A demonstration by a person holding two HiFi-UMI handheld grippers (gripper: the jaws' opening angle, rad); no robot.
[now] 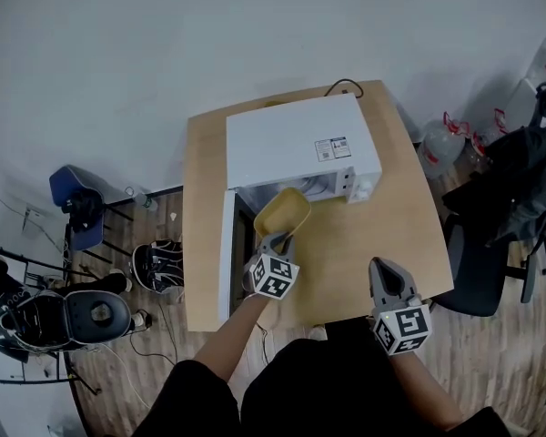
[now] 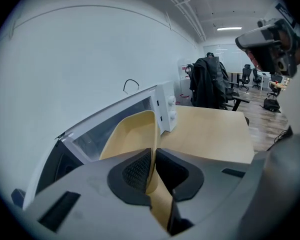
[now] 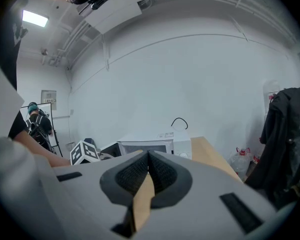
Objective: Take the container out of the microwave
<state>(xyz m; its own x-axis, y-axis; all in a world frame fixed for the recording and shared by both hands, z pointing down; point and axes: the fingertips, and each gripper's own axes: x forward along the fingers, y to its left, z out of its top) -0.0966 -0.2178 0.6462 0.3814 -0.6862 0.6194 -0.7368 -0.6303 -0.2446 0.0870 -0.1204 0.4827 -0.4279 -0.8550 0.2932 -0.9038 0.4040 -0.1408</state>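
Container (image 1: 283, 212) hung at the microwave's (image 1: 296, 139) mouth, rim clenched by the left hand-held gripper (image 1: 277, 239); the right hand-held gripper (image 1: 387, 276) was closed and empty. Extraction seemed nearly done, with setting it on the bench (image 1: 364, 235) likely next.

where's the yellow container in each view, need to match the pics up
Head view: the yellow container is at centre, just in front of the open microwave, held by the left hand-held gripper.
Left gripper view: centre and low, its wall pinched between the jaws.
Right gripper view: cannot make it out.
Shared landmark: the white microwave, in all three.
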